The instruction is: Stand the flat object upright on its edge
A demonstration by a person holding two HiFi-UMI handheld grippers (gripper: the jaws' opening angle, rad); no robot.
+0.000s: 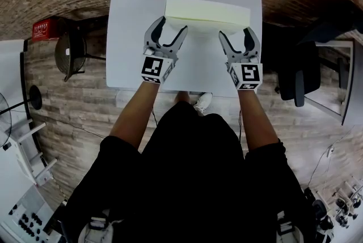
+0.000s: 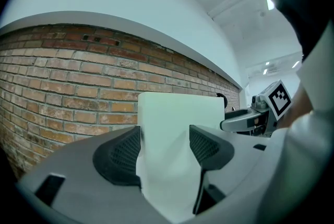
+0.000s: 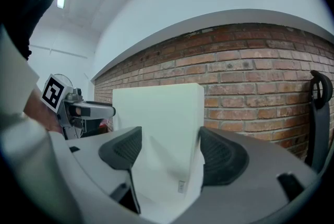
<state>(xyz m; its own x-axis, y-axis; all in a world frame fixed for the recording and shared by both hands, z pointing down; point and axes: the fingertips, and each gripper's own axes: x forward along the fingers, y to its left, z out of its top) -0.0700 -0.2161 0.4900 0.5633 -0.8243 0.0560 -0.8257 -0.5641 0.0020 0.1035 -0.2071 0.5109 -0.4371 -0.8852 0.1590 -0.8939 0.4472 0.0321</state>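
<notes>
A pale cream foam slab (image 1: 207, 12) stands on its long edge near the far side of the white table (image 1: 130, 38). In both gripper views it rises upright against the brick wall: slab (image 2: 180, 118), slab (image 3: 156, 113). My left gripper (image 1: 172, 26) is open at the slab's near face by its left end, and my right gripper (image 1: 236, 32) is open at its right end. In each gripper view the slab's face fills the gap between the spread jaws. Whether the fingertips touch it cannot be told.
The table is small, with its front edge just behind the grippers and the slab near its back edge. A black office chair (image 1: 300, 75) stands to the right. A round black stand (image 1: 71, 52) and a red box (image 1: 48, 29) sit to the left.
</notes>
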